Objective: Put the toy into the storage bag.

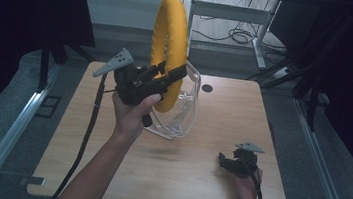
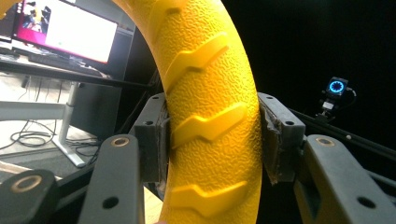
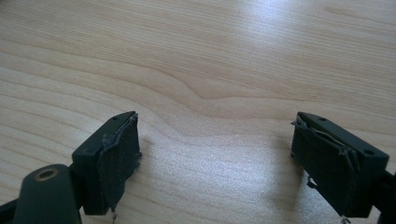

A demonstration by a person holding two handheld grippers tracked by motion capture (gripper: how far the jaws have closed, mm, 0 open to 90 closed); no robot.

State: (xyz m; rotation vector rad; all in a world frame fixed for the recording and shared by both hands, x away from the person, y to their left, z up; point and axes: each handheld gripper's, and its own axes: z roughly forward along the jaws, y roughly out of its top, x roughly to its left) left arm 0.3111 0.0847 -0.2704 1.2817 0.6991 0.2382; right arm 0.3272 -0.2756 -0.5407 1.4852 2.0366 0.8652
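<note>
Standing on edge above the table's far-left part, the yellow ring is clamped by the left claw, whose pads press its ribbed band from both sides (seen close in the left gripper view). The ring's plane runs roughly front to back, just beside a clear plastic holder. The left forearm reaches up from the near edge, wrist cocked. The right claw rests wide apart, holding nothing, near the near-right corner, well away from the ring.
</note>
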